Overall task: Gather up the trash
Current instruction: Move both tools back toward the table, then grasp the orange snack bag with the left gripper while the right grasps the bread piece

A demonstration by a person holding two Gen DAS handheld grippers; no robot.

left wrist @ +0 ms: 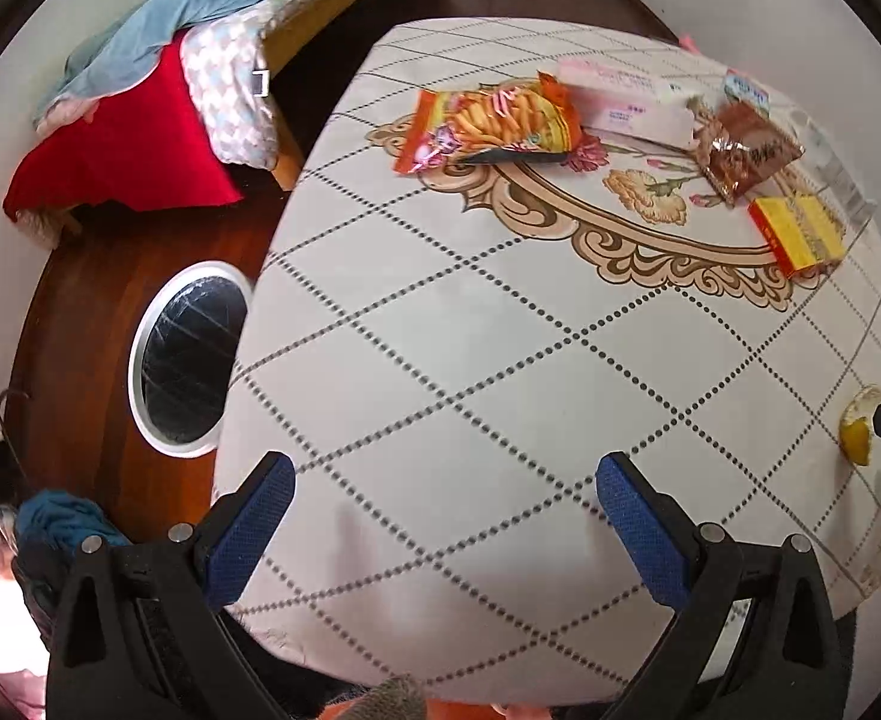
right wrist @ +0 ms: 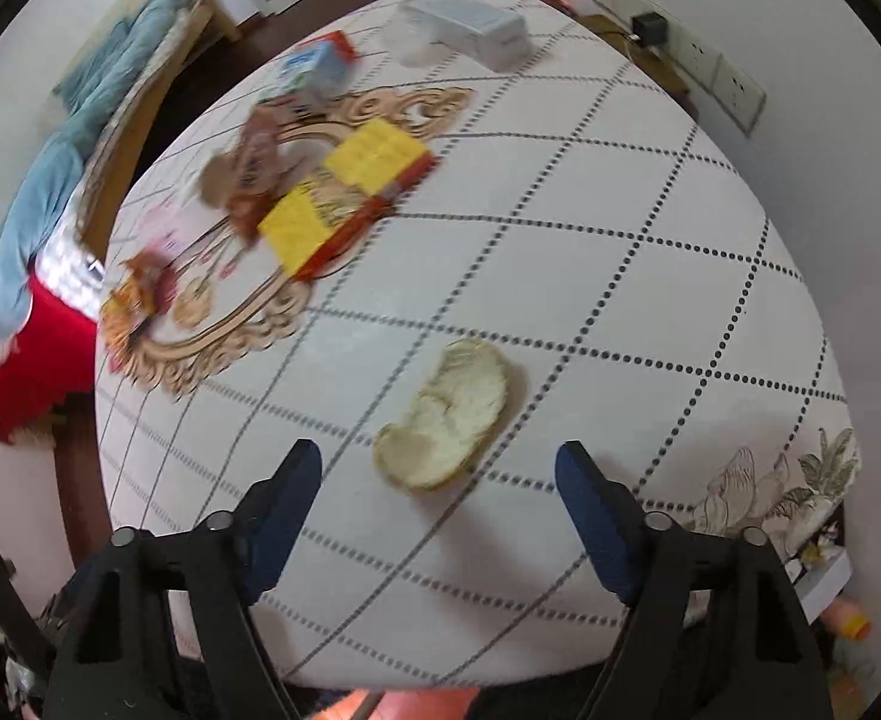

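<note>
The peel point(right wrist: 449, 414) lies flat on the table point(right wrist: 620, 276), white side up. Its long side runs from near-left to far-right in the right wrist view. It sits just ahead of the right gripper point(right wrist: 438, 483), between the 2 fingers but not touching them. That gripper is spread wide w/ nothing in it.

The left gripper point(left wrist: 445, 501) is spread wide too, holding nothing, over bare cloth near the table's front edge. In its view the peel point(left wrist: 859, 426) is far to the right, by the table edge. Lots of open cloth lies around the peel.

The other trash is well past it: a chip bag point(left wrist: 488, 123), a pink box point(left wrist: 626, 102), a brown wrapper point(left wrist: 746, 150) and a yellow box point(left wrist: 797, 234). A bin point(left wrist: 188, 360) stands on the floor left of the table.
</note>
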